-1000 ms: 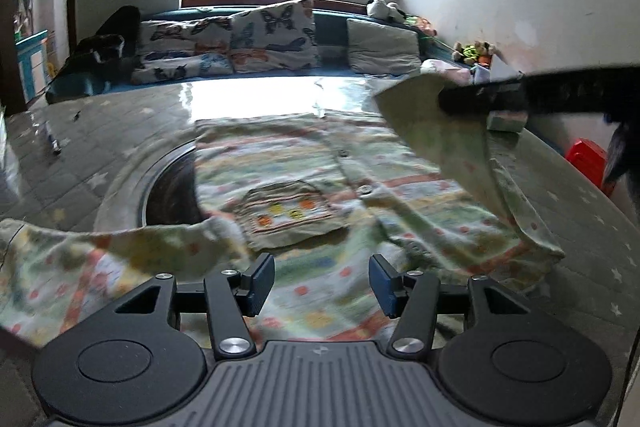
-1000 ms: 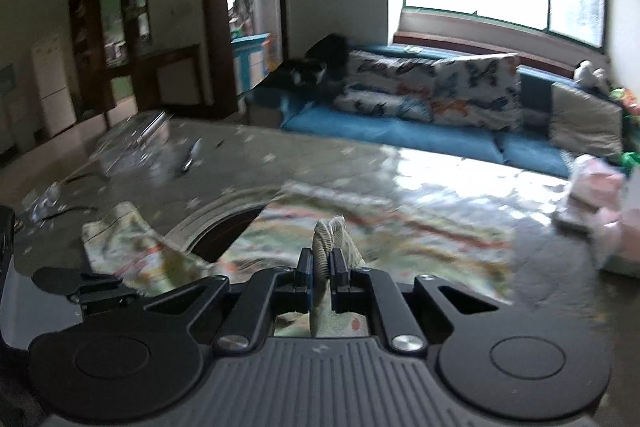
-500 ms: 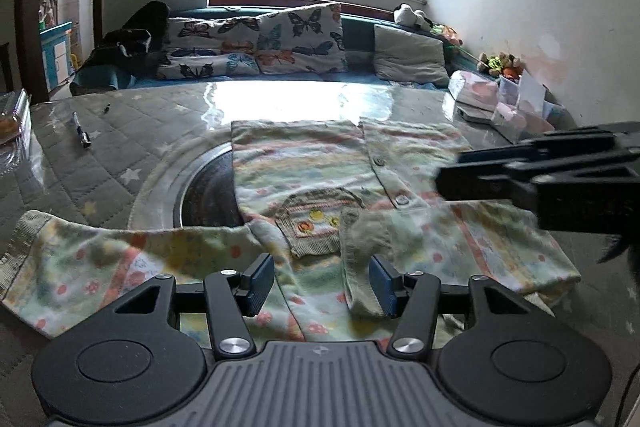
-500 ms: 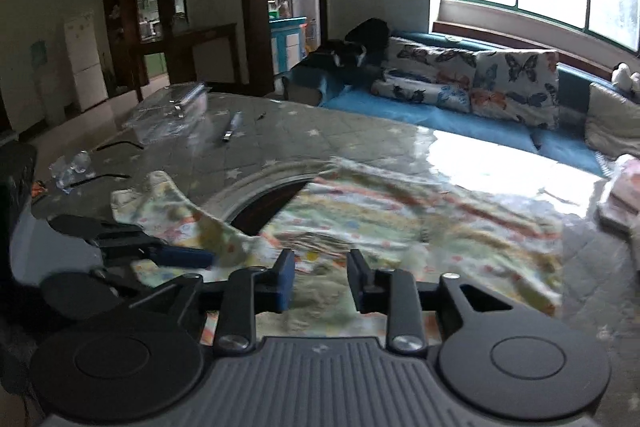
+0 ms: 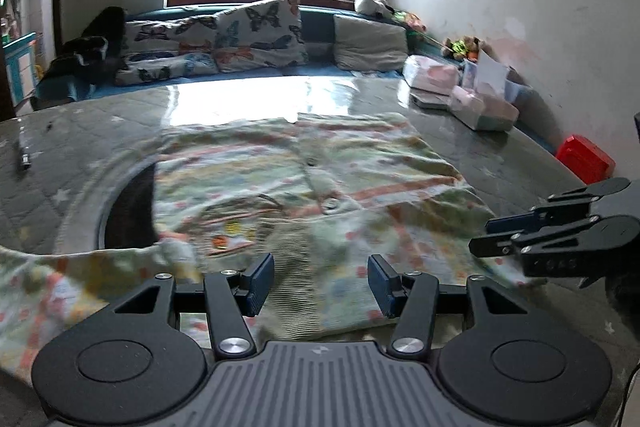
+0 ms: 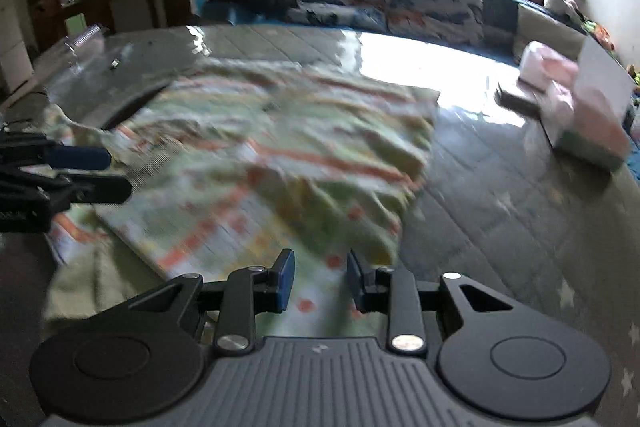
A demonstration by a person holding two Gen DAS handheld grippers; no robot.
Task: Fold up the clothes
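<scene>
A pale green, patterned button-up garment (image 5: pixel 304 183) lies spread on the quilted table, one sleeve folded across its front and the other sleeve (image 5: pixel 60 291) trailing to the left. My left gripper (image 5: pixel 320 281) hovers open over the folded sleeve's ribbed cuff (image 5: pixel 296 267). The right gripper (image 5: pixel 496 239) shows at the right of the left wrist view, by the garment's edge. In the right wrist view the garment (image 6: pixel 280 155) is blurred, and my right gripper (image 6: pixel 320 283) is open above its near corner, with nothing between the fingers. The left gripper (image 6: pixel 100 171) appears at the left edge there.
A dark round opening (image 5: pixel 128 211) in the table sits under the garment's left side. Tissue packs and boxes (image 5: pixel 472 99) stand at the table's far right, a red box (image 5: pixel 584 159) is beyond the edge, and a pen (image 5: pixel 24 155) lies at the left. A sofa with cushions (image 5: pixel 248 35) is behind.
The right gripper carried the sleeve across the garment, let it go and opened, then drew back to the right edge. The left gripper stayed open.
</scene>
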